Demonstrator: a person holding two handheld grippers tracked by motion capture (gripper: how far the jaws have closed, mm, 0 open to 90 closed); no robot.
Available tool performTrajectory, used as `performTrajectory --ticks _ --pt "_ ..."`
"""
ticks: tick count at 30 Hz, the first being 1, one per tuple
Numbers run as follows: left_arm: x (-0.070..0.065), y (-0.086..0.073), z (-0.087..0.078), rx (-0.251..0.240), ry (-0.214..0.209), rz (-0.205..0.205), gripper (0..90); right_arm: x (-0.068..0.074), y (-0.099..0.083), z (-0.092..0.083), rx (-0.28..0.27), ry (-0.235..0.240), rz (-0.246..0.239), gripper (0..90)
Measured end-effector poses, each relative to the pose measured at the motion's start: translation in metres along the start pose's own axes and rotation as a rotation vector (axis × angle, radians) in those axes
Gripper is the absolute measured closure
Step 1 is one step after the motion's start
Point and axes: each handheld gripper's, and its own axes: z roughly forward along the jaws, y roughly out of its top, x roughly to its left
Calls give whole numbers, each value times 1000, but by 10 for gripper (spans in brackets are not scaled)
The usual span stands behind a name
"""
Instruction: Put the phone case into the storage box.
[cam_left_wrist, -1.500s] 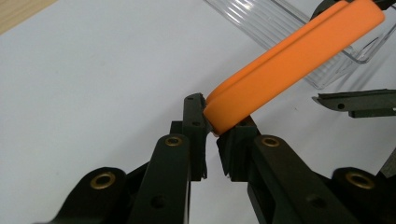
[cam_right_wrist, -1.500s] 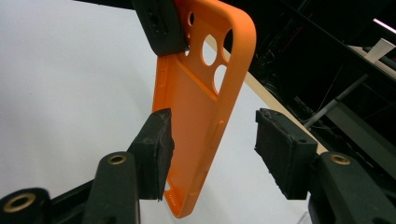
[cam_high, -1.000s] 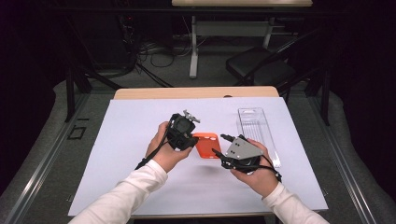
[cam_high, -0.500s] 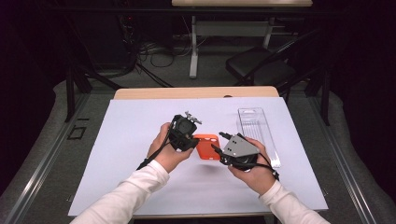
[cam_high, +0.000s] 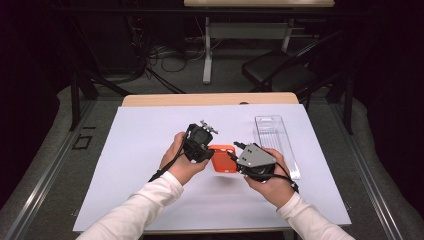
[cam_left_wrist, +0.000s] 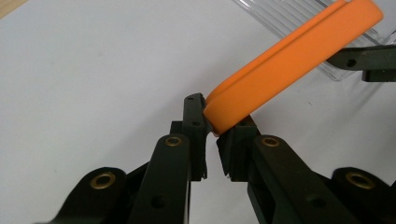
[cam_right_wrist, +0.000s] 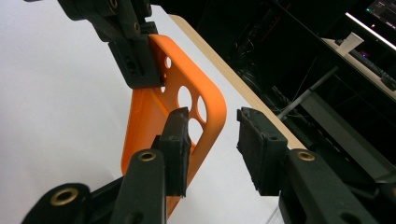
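1. While the orange phone case (cam_high: 223, 158) hangs in the air between the two hands, low above the white sheet (cam_high: 140, 150) that covers the table, the left gripper (cam_left_wrist: 212, 133) has it firmly by one edge; its jaws are nearly closed and pinch the rim of the case, as the left gripper view shows.
2. From the right gripper view, the right gripper (cam_right_wrist: 212, 140) stands at the opposite end of the case, near the round camera holes; its jaws have just been closing, yet a clear gap remains, and the case lies beside and behind one finger (cam_right_wrist: 177, 140) rather than squeezed between both; so I judge that this side has no grip yet.
3. Over on the person's right, a clear plastic tray (cam_high: 276, 142) lies flat on the sheet, apart from the case and untouched by either gripper.
4. As for progress, the case is already lifted off the table and steadied by one gripper; that part looks done.
5. What is left, as I read it, is for the right gripper to settle its jaws over the free edge and close fully; only then can the two grippers share the case, pass it across or carry it towards the tray; which of these is meant I cannot tell.
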Motion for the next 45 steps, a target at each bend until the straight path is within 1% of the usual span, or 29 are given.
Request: performTrajectory --ticks 9,20,25,29,36,42,45 --pt "0 0 2 11 0 -4 817 0 3 3 21 -3 -27 681" --pt "-1 1 2 15 4 -1 817 1 12 3 23 -3 -49 743" --pt "-1 0 1 14 8 -4 817 2 14 4 37 -4 -65 766" --pt "-1 0 1 18 10 -8 817 3 16 4 44 -7 -75 773" --pt "-2 1 1 22 13 -10 816 6 18 5 61 -27 -133 789" --pt "-2 0 1 18 2 -7 813 5 19 5 74 -29 -145 794" --pt "-2 1 0 11 -4 -9 809 5 19 5 70 -36 -147 796"
